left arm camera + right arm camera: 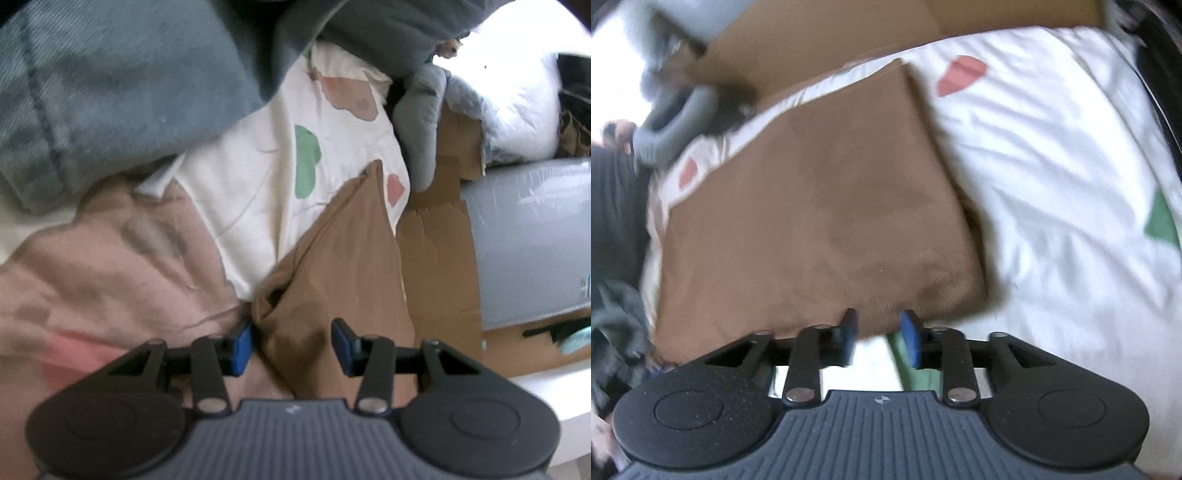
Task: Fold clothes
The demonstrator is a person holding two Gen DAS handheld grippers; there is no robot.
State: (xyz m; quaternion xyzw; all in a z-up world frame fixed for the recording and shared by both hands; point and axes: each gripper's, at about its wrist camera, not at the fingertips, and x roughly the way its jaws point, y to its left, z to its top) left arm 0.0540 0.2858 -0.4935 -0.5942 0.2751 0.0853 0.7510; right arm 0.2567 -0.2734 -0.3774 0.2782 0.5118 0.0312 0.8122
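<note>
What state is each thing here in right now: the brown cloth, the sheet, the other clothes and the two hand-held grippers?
Brown garment: folded flat on the sheet, one bunched edge.
Patterned white sheet: spread out, wrinkled.
Pink cloth: crumpled, unfolded.
Blue denim garment: heaped, unfolded.
Cardboard box: flaps open.
Left hand-held gripper: open, brown fabric between its fingers.
Right hand-held gripper: open at the garment's near edge.

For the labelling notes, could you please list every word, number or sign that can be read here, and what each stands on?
None can be read.
Small blue-and-white label on the grey plastic-wrapped package beside the brown cardboard box: too small and blurred.
Small pale mark on the right gripper's ribbed grey body: a sign, not text.
</note>
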